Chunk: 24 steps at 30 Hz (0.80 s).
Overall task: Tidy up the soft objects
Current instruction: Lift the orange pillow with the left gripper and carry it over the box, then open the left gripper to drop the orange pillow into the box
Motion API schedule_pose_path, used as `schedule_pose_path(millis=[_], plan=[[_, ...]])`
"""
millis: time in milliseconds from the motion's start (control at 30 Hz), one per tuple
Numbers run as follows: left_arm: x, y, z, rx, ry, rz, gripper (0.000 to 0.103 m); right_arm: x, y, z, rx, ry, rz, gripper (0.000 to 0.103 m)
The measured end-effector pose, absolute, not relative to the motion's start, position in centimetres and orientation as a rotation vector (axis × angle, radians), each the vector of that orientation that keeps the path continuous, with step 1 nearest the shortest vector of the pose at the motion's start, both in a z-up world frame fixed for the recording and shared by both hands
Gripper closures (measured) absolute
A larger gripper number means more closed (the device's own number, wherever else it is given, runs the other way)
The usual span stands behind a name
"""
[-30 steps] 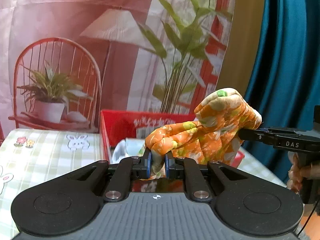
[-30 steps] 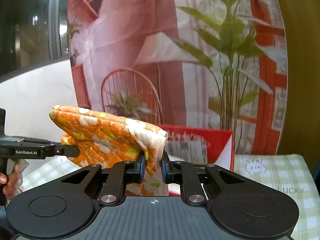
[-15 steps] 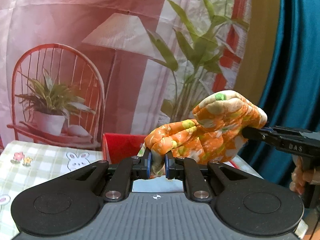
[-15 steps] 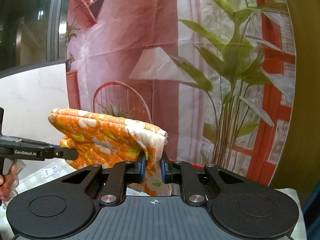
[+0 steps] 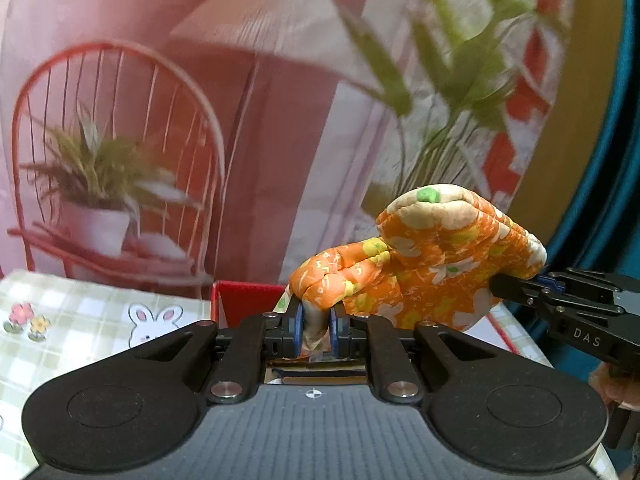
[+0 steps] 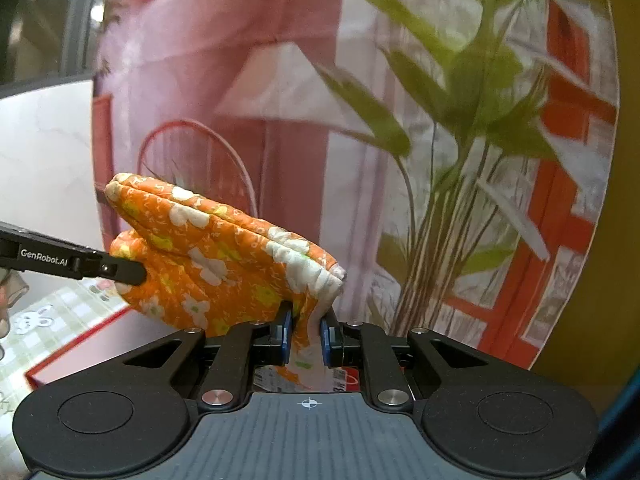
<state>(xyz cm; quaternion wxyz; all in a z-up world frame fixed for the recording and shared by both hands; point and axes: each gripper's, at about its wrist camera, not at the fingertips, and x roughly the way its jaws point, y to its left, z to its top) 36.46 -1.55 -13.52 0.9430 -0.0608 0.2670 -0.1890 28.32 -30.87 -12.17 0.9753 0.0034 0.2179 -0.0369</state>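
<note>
We carry a folded orange floral cloth (image 5: 440, 264) in the air between our two claws, above the red box (image 5: 244, 300) that stands on the checked surface (image 5: 80, 320). The cloth is bunched into thick padded layers, orange with white and yellow flowers, and its pale lining shows along the upper fold. Our left claw (image 5: 316, 326) is nearly closed, its blue pads pinching a hanging edge of the cloth at the end nearest that camera. Our right claw (image 6: 306, 334) is closed just as far on the opposite end, a flap of fabric squeezed between its blue pads. In the left wrist view the right claw reaches in from the right of the red box and bites the far end of the bundle; in the right wrist view the left claw comes in from the left and does the same. The red box sits below the cloth, its rim partly hidden by the claws. Behind the box hangs a printed backdrop (image 5: 240, 120) showing a red chair, a lamp and potted plants.
</note>
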Motion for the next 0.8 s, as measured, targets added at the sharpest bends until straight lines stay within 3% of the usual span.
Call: schedule_pose_path(millis=[433,533,600,700,800], plan=[[39.3,-1.9,-17.1,-0.103,0.679,-0.370,0.086,32.2,-31.6,-16.4,0.030,0.626,-0.081,0.091],[39.4,-2.0,-17.0,-0.093,0.683,-0.367,0.081,32.7,-31.6,-16.8,0.013,0.671,-0.082,0.092],[39.2,-1.9,-16.9,-0.094,0.687,-0.362,0.067,33.0,-31.6,-17.1,0.008,0.698,-0.086,0.092],[38.8,-1.8,-16.6,-0.087,0.690,-0.368,0.057,33.1,-31.5,-17.4,-0.002,0.730,-0.106,0.092],[38.2,-1.6,-16.2,-0.071,0.686,-0.361,0.052,33.1,-31.2,-17.1,-0.027,0.742,-0.130,0.091]])
